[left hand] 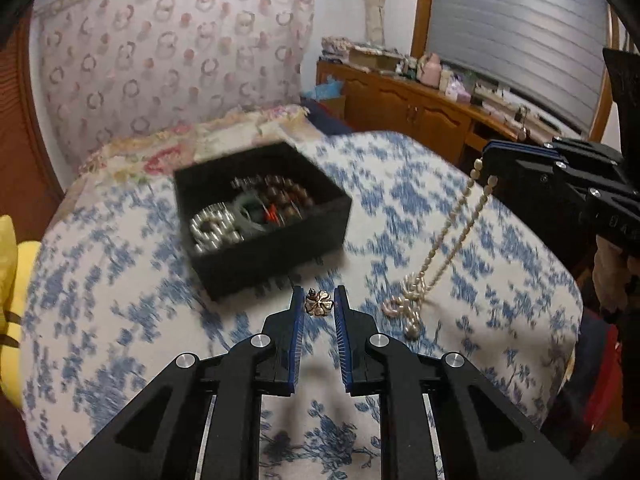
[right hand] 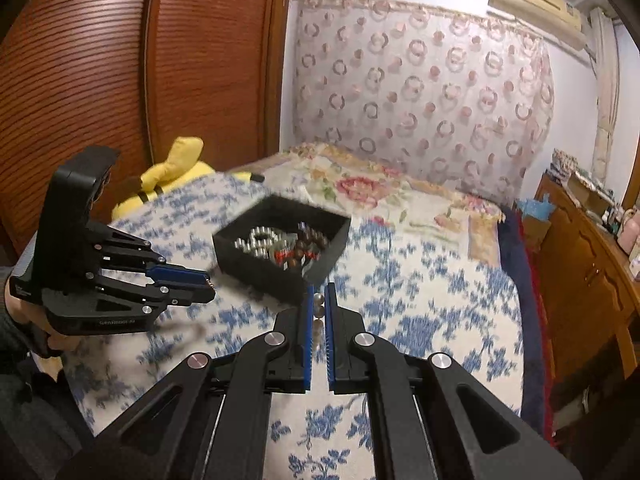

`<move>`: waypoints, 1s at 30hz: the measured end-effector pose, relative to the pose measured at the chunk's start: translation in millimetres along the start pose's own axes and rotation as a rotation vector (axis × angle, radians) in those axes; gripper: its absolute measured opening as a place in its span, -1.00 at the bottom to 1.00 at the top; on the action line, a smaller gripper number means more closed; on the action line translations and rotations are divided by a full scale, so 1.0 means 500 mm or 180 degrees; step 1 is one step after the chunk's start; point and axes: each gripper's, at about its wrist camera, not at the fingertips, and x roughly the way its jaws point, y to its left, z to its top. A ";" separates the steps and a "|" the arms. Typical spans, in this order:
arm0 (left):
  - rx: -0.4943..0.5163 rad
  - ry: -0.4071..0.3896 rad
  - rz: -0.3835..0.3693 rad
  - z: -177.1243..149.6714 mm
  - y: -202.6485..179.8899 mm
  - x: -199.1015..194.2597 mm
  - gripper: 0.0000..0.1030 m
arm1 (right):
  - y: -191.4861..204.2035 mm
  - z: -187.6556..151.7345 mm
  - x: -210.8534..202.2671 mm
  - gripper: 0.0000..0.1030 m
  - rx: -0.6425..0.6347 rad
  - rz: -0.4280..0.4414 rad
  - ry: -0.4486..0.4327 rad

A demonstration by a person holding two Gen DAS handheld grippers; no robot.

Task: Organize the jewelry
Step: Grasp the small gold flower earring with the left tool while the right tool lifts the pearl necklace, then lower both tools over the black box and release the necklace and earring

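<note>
A small gold flower-shaped earring [left hand: 319, 303] sits pinched between the blue pads of my left gripper [left hand: 319, 294], just above the blue-flowered bedspread [left hand: 400, 208]. My right gripper [right hand: 319, 290] is shut on a pearl necklace [right hand: 319, 311]. In the left wrist view the right gripper [left hand: 486, 158] is at the right, and the pearl necklace [left hand: 412, 300] hangs from it down to a loose heap on the bedspread. A black open box [left hand: 260, 216] [right hand: 280, 248] with silver and brown bead strings lies beyond both grippers. The left gripper [right hand: 211, 286] shows at the left of the right wrist view.
A yellow plush toy [right hand: 176, 168] lies at the bed's left edge beside a wooden wardrobe [right hand: 120, 60]. A floral blanket [right hand: 360, 188] covers the head of the bed. A wooden sideboard [left hand: 420, 108] with clutter stands past the bed's right edge.
</note>
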 end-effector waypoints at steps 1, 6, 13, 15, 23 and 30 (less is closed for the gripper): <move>-0.0001 -0.0028 0.0016 0.008 0.002 -0.004 -0.73 | 0.001 0.010 -0.004 -0.88 -0.0009 -0.0002 -0.0035; -0.0014 -0.0161 0.0122 0.060 0.030 -0.011 -0.73 | 0.016 0.086 -0.028 -0.88 -0.0094 -0.0019 -0.0315; -0.0090 -0.0240 0.0250 0.119 0.077 0.012 -0.73 | 0.036 0.188 -0.042 -0.88 -0.0217 -0.0084 -0.0614; -0.0101 -0.0228 0.0294 0.126 0.086 0.026 -0.72 | 0.041 0.216 -0.045 -0.88 -0.0249 -0.0141 -0.0696; -0.0213 -0.0169 0.0390 0.117 0.121 0.069 -0.32 | 0.034 0.282 -0.005 -0.88 -0.0271 -0.0257 -0.0716; -0.0348 -0.0280 0.0454 0.087 0.141 0.035 0.37 | 0.034 0.219 0.107 -0.88 -0.0212 -0.0150 -0.0232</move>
